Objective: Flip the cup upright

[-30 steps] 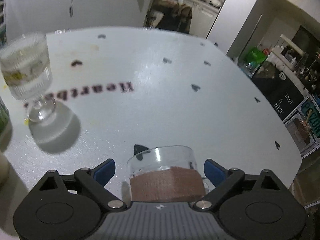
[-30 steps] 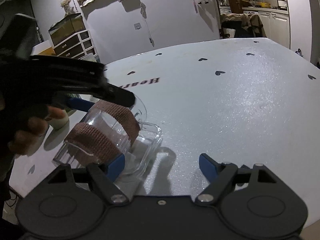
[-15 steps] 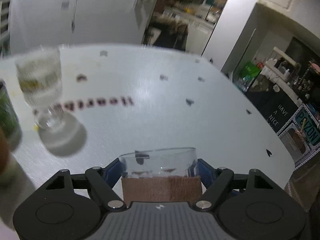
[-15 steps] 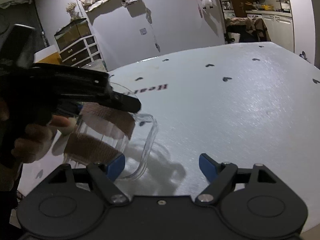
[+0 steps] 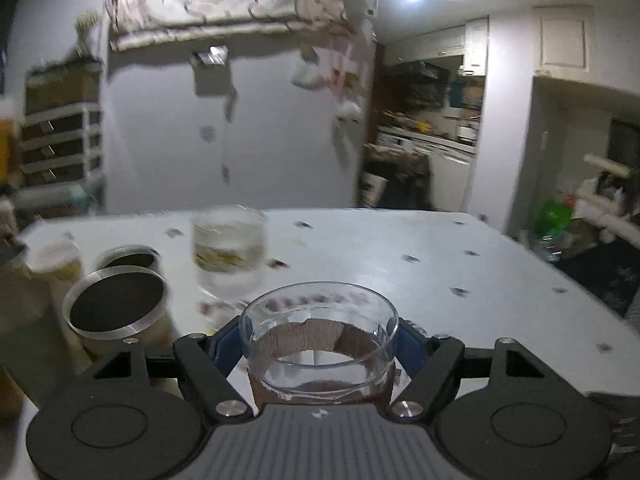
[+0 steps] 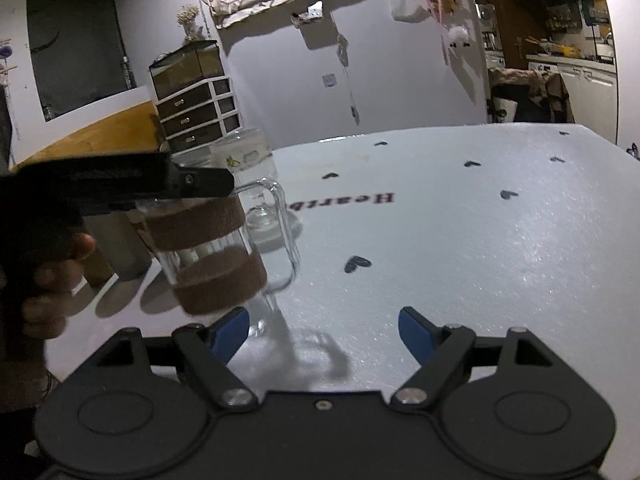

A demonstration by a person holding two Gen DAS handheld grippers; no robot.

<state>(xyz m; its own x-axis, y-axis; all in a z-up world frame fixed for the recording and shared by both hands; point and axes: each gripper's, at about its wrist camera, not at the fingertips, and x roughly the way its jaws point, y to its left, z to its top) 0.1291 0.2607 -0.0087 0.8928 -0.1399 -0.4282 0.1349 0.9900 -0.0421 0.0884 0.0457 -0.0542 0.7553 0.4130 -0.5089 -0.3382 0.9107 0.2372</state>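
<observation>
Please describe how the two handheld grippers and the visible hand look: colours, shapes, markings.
Both grippers, left gripper and right gripper, share matte black bodies, round disc housings, silver pivot screws and blue fingertip pads. The left one has a ribbed grey centre plate. The bare hand shows no sleeve.

The cup (image 6: 208, 252) hangs above the surface (image 6: 460, 240) near its left edge, between the left claw (image 5: 319, 340) tips. A stemmed glass (image 6: 256, 184) stands behind it; two tins (image 5: 116, 312) lie further left.

Dim room: white wall (image 6: 400, 80), drawer unit (image 6: 198, 110), kitchen cabinets (image 6: 586, 92) beyond.
</observation>
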